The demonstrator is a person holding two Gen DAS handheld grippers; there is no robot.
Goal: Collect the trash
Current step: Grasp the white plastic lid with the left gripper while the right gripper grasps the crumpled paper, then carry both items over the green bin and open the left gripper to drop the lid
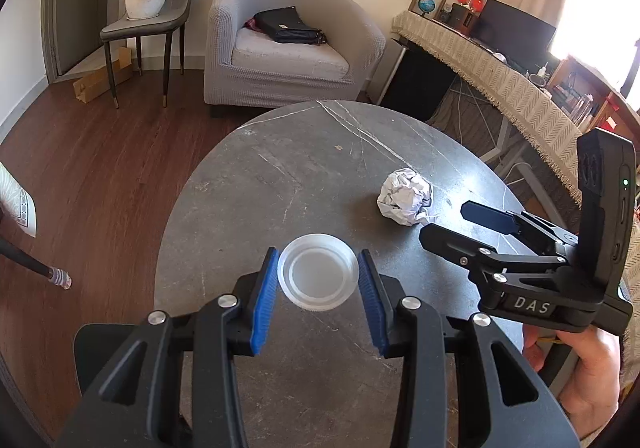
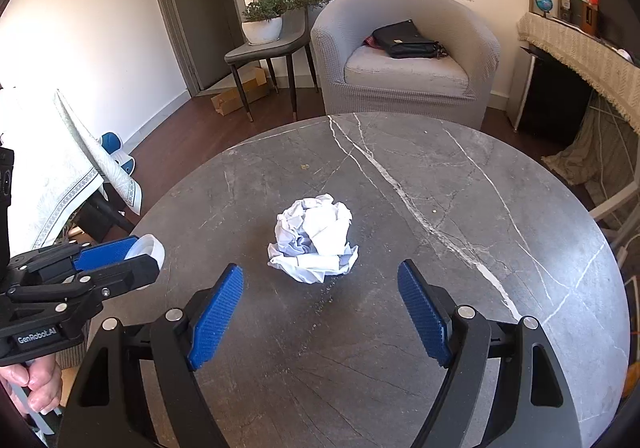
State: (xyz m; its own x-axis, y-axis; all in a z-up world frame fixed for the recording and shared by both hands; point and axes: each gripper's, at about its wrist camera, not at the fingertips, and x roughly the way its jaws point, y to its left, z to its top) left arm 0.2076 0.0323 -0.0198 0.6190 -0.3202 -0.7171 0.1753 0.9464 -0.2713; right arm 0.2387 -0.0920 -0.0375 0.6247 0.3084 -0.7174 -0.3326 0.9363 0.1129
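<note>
A clear round plastic lid [image 1: 318, 272] sits between the blue pads of my left gripper [image 1: 318, 252], which is shut on its rim. In the right wrist view the left gripper [image 2: 146, 254] holds the lid [image 2: 154, 244] over the left edge of the round dark marble table [image 2: 440, 187]. A crumpled white paper ball [image 2: 316, 236] lies on the table just ahead of my right gripper [image 2: 320, 267], whose jaws stand wide open and empty, one finger on either side. In the left wrist view the paper ball [image 1: 404, 199] lies left of the right gripper [image 1: 446, 221].
Behind the table [image 1: 280, 167] stands a grey armchair [image 2: 404, 59] with a black bag on it. A chair with a potted plant [image 2: 264, 23] is to its left. A cloth-covered desk [image 1: 500, 67] runs along the right. A cardboard box [image 2: 240, 91] lies on the wooden floor.
</note>
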